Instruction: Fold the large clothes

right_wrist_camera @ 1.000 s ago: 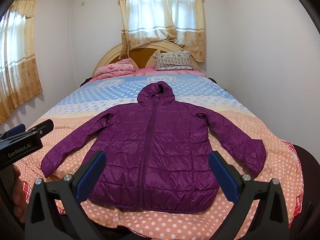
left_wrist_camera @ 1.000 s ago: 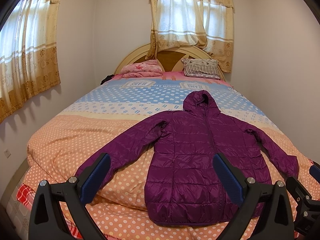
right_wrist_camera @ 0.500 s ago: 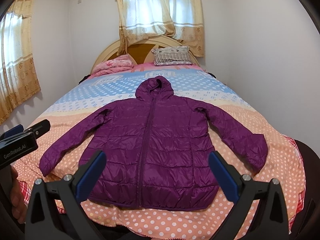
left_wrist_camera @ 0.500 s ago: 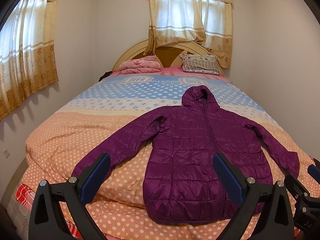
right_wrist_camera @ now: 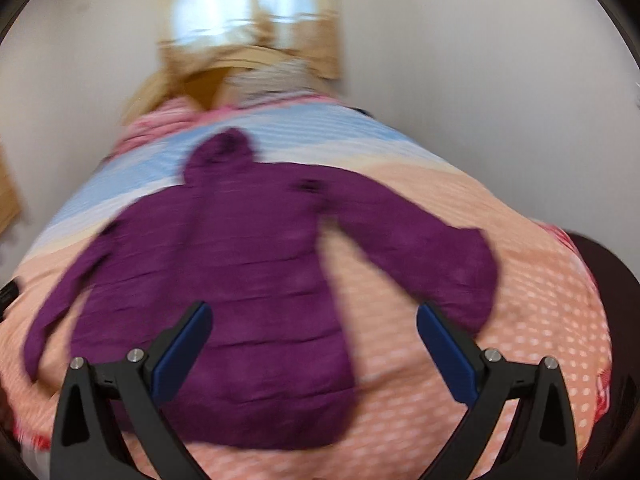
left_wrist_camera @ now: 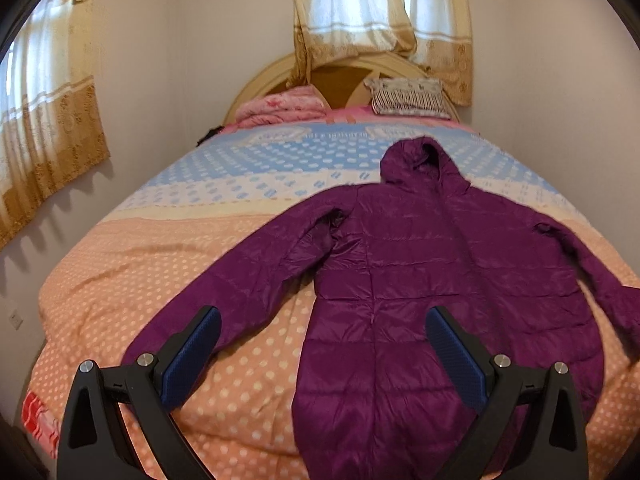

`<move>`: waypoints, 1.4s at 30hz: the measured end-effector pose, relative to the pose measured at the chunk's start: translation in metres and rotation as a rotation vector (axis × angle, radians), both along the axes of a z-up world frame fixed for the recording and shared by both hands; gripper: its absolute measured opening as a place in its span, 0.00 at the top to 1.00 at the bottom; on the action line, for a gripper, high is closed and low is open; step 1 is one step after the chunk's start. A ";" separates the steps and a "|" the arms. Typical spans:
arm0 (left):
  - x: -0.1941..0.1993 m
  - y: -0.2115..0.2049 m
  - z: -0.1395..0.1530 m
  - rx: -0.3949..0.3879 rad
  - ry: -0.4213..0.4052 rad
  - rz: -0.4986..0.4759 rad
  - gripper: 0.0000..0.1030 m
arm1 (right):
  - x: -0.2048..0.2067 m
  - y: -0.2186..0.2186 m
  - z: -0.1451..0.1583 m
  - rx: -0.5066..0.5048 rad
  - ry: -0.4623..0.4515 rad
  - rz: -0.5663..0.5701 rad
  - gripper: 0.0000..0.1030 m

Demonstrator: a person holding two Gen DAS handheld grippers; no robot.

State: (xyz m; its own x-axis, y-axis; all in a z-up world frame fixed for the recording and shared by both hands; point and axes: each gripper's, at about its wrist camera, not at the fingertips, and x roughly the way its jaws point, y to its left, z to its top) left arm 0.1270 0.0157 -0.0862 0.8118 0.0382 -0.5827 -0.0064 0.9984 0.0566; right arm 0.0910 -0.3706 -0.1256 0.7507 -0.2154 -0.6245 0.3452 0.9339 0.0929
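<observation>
Jacket [left_wrist_camera: 432,288]: purple, quilted, hooded; spread flat and front up on the bed, nearer the foot edge than the headboard, hood toward the headboard, hem close to the foot edge.
Sleeves: both stretched out sideways; one cuff cut off at the frame edge in the left wrist view, the other partly behind a blue pad.
Bed [left_wrist_camera: 168,264]: dotted cover, orange near the foot, blue farther up; only a sliver of red checked cloth visible at the near corner.
Left gripper [left_wrist_camera: 322,344]: hovering above the foot edge, jaws spread wide, gripping nothing, clear of the fabric.
Right gripper [right_wrist_camera: 314,340]: likewise above the foot edge, jaws spread wide, gripping nothing.
Right wrist view: heavily blurred; quilting lines, zip and cover dots hard to make out.
Pink bedding [left_wrist_camera: 280,106]: folded at the head of the bed.
Striped pillow [left_wrist_camera: 408,96]: propped against the headboard.
Curtains [left_wrist_camera: 376,16]: beige, drawn over the window behind the headboard.
</observation>
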 end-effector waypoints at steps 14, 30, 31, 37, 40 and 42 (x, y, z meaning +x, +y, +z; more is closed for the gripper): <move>0.116 -0.025 -0.062 0.100 0.048 -0.012 0.01 | 0.061 -0.118 -0.069 0.104 0.214 -0.194 0.70; 0.173 -0.008 -0.093 0.151 0.133 0.032 0.01 | 0.106 -0.102 -0.002 -0.066 0.070 -0.125 0.88; 0.174 -0.007 -0.093 0.154 0.131 0.033 0.01 | 0.117 -0.086 0.006 -0.083 0.058 -0.088 0.88; 0.180 -0.001 -0.087 0.164 0.126 0.041 0.01 | 0.171 0.010 0.016 -0.130 0.033 0.118 0.88; 0.181 0.008 -0.083 0.157 0.127 0.058 0.01 | 0.200 0.060 -0.001 -0.149 0.043 0.216 0.88; 0.181 0.013 -0.082 0.161 0.133 0.072 0.01 | 0.216 0.091 -0.017 -0.152 0.053 0.270 0.88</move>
